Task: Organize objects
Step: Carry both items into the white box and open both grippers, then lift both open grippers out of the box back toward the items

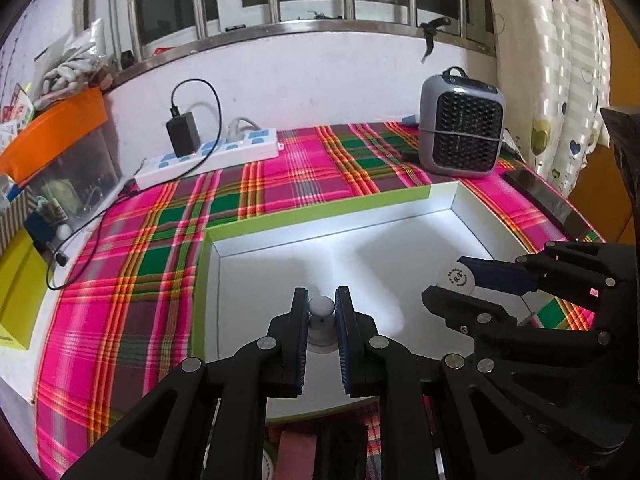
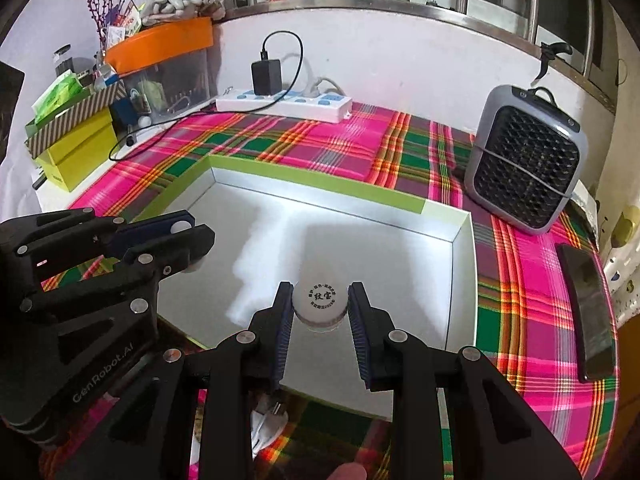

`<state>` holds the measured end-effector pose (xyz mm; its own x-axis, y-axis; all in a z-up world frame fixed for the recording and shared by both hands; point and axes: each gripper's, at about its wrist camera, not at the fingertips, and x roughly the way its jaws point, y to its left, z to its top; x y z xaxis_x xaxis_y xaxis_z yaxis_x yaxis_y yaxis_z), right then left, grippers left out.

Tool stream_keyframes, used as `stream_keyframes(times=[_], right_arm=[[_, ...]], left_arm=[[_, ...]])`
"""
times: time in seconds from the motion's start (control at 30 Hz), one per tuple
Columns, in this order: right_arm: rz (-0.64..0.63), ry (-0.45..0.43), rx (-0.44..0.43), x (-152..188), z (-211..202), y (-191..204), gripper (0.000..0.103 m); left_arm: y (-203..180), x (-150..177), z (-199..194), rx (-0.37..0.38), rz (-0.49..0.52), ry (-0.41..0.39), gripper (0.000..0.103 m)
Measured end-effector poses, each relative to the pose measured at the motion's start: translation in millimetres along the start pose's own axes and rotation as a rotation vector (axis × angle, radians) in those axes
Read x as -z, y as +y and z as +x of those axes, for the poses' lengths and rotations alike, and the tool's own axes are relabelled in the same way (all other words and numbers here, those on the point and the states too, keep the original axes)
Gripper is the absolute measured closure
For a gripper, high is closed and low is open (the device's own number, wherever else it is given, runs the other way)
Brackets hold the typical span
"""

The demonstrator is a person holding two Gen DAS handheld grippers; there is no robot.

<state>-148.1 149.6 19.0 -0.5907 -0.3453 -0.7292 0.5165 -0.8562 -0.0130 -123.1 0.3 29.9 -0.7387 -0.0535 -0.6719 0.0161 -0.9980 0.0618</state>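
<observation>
A shallow white box with a green rim (image 1: 320, 210) (image 2: 320, 188) lies on the plaid cloth. My left gripper (image 1: 322, 306) is shut on a small white knobbed object (image 1: 321, 307) whose base rests on the box floor. My right gripper (image 2: 320, 300) holds a round white jar with black printing on its lid (image 2: 319, 300) between its pads, inside the box on the right side. In the left wrist view the right gripper (image 1: 448, 280) and the jar (image 1: 456, 278) show at the right. In the right wrist view the left gripper (image 2: 196, 232) shows at the left.
A grey mini fan (image 1: 460, 132) (image 2: 528, 164) stands behind the box on the right. A white power strip with a black charger (image 1: 208, 154) (image 2: 284, 100) lies by the wall. A dark phone (image 2: 588, 312) lies at the right edge. Boxes and clutter (image 2: 80, 136) fill the left.
</observation>
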Motion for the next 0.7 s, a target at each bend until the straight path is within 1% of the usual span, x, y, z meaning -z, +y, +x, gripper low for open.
stream_keyframes(times=[0.33, 0.5, 0.7], right_arm=[[0.013, 0.03, 0.001, 1.8, 9.3, -2.5, 0.074], [0.009, 0.018, 0.009, 1.8, 5.7, -1.4, 0.074], [-0.002, -0.012, 0.038, 2.1, -2.8, 0.1, 0.074]], left_arm=[[-3.2, 5.6, 15.2, 0.041, -0.004, 0.059, 0.09], [-2.1, 5.8, 14.7, 0.075, -0.023, 0.06, 0.09], [-1.4, 5.0, 10.7, 0.102, -0.035, 0.052, 0.084]])
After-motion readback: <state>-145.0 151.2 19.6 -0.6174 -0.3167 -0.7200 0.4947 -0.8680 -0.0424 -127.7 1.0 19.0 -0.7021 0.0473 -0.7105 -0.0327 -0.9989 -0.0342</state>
